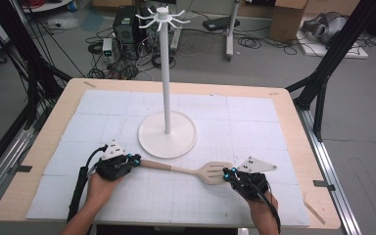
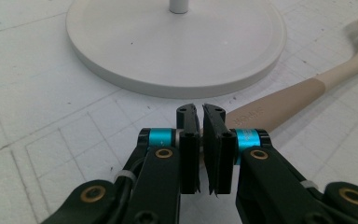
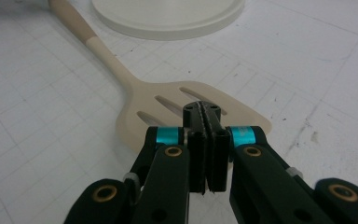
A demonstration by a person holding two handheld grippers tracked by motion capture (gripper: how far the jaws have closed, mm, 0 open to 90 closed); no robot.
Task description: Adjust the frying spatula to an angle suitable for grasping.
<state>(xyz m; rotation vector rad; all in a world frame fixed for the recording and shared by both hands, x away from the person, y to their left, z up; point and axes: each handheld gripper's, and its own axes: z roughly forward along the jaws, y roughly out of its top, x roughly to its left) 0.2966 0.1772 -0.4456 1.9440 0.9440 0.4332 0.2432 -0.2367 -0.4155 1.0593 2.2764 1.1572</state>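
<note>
I hold two hand-held grippers low over the white gridded mat (image 1: pixel 254 122), one at each end of a beige slotted spatula (image 1: pixel 196 171) that lies flat on it, just in front of the round base of a white hook stand (image 1: pixel 167 78).

My left gripper (image 1: pixel 136 160) sits at the handle end. In the left gripper view its jaws stand nearly together with a thin gap and nothing between them, and the darker grip of the spatula handle (image 2: pixel 279 103) lies on the mat just beside the jaws. The stand's base (image 2: pixel 177 51) spreads close ahead.

My right gripper (image 1: pixel 228 172) sits at the blade end. In the right gripper view its jaws are pressed together, empty, with their tips over the near edge of the slotted blade (image 3: pixel 168 105); I cannot tell whether they touch it. The handle runs away from there toward the stand's base (image 3: pixel 168 18).

From above, my hands (image 1: pixel 100 188) come in from the table's near edge, and the spatula spans the space between the two grippers.
</note>
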